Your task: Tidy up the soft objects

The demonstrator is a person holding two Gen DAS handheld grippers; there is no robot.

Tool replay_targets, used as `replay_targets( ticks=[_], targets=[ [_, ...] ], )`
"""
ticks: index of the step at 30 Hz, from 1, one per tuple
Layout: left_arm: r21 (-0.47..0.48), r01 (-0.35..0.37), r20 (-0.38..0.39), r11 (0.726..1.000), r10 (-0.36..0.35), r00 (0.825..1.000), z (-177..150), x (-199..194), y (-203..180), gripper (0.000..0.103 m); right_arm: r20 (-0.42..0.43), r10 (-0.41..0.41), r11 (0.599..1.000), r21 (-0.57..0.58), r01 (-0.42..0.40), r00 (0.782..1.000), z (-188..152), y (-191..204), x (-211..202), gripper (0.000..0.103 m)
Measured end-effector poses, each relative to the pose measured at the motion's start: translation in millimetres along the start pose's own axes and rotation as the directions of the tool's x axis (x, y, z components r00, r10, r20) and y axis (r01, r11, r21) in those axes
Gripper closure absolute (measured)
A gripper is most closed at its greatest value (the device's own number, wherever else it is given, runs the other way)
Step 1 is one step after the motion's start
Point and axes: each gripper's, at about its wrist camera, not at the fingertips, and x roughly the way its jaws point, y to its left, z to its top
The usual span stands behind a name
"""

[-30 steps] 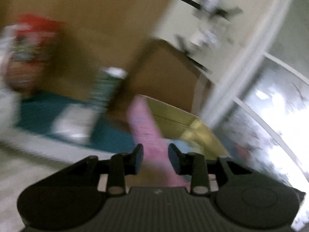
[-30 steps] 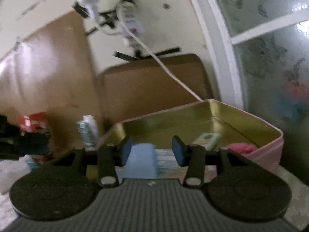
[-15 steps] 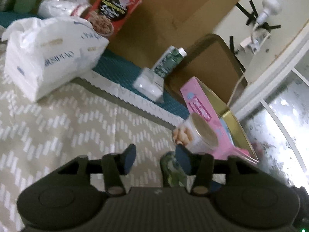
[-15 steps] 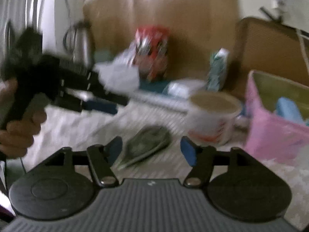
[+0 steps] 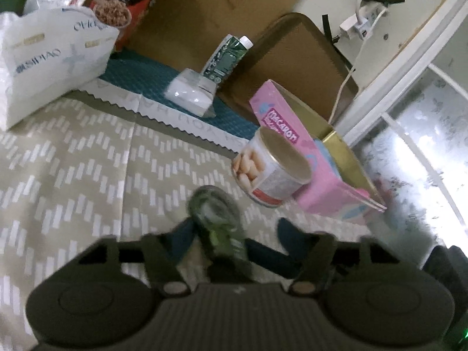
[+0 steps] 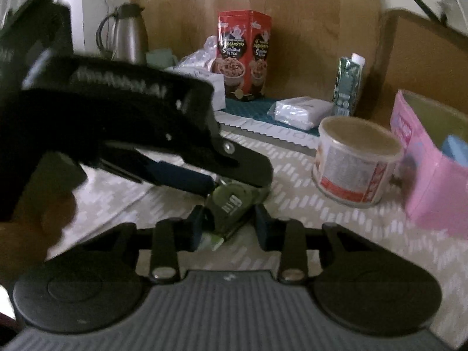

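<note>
A soft green pouch [image 5: 216, 213] lies on the beige patterned cloth [image 5: 73, 175], just in front of a round tin. My left gripper [image 5: 237, 229] is open around its end; the pouch rests near the left finger, with a gap to the right one. In the right wrist view my right gripper [image 6: 229, 222] is closing on the green pouch [image 6: 234, 204], and both pads touch its sides. The left gripper [image 6: 234, 182] reaches in from the left over the pouch's far end. The pink box [image 6: 424, 169] at right holds a blue soft item [image 6: 454, 149].
The biscuit tin [image 5: 272, 169] stands between the pouch and the pink box [image 5: 292, 146]. Behind are a tissue pack [image 5: 190, 93], a green carton [image 5: 225, 55], a red snack box [image 5: 125, 0] and a white bag [image 5: 52, 58]. A steel jug [image 6: 125, 35] stands far left.
Both grippers swung from the pink box to the green pouch. The left no longer holds the pink item, nor the right the blue one. The right jaws widened, then narrowed around the pouch.
</note>
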Motion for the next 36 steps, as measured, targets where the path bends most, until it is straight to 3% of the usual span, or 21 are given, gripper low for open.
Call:
replay_targets(
  ticks=[1, 3, 10, 13, 16, 19, 22, 24, 26, 30, 33, 36],
  targets=[
    [-0.01, -0.001, -0.001, 1.0, 0.001, 1.0, 0, 0, 1, 0.063, 0.003, 0.008, 1.0, 0.03, -0.008, 1.0, 0, -4, -2, 0.064],
    [-0.046, 0.014, -0.006, 0.999, -0.014, 1.0, 1, -1, 3, 0.07, 0.014, 0.02, 0.997, 0.077, -0.021, 1.0, -1, -12, -6, 0.064],
    [-0.001, 0.047, 0.057, 0.999, -0.047, 0.997, 5, -16, -24, 0.07, 0.146, -0.017, 0.998, 0.06, 0.008, 0.989, -1, -10, -30, 0.065],
    [0.012, 0.042, 0.048, 0.999, -0.042, 0.998, 5, -14, -29, 0.07, 0.14, -0.016, 0.998, 0.069, 0.006, 0.99, 0, -14, -30, 0.065],
    [0.028, 0.001, 0.011, 1.0, -0.001, 1.0, -2, -5, -30, 0.071, 0.106, -0.008, 0.996, 0.085, -0.001, 0.994, -5, -18, -28, 0.065],
    [0.051, -0.083, -0.032, 0.995, 0.085, 0.996, -10, 6, -32, 0.069, 0.062, -0.005, 0.997, 0.073, 0.001, 0.998, -13, -18, -25, 0.065],
    [0.103, -0.195, 0.007, 0.975, 0.195, 0.981, -12, 4, -38, 0.059, 0.03, 0.004, 0.996, 0.092, -0.007, 1.0, -13, -21, -20, 0.065],
    [0.138, -0.311, 0.068, 0.94, 0.304, 0.95, -12, -1, -41, 0.043, 0.034, 0.012, 0.995, 0.101, -0.015, 0.999, -14, -23, -19, 0.064],
    [0.151, -0.394, 0.115, 0.907, 0.38, 0.918, -12, -6, -39, 0.04, 0.035, 0.008, 0.995, 0.096, -0.011, 0.999, -14, -23, -18, 0.064],
    [0.119, -0.433, 0.126, 0.893, 0.419, 0.899, -9, -12, -22, 0.04, 0.033, -0.01, 0.999, 0.053, 0.008, 0.999, -14, -17, -17, 0.059],
    [0.142, -0.488, 0.154, 0.861, 0.468, 0.87, -11, -13, -21, 0.04, 0.03, -0.023, 0.999, 0.03, 0.022, 0.999, -14, -13, -16, 0.057],
    [0.155, -0.503, 0.165, 0.85, 0.48, 0.862, -13, -14, -19, 0.037, 0.029, -0.031, 0.999, 0.026, 0.031, 0.999, -14, -11, -15, 0.057]
  ],
)
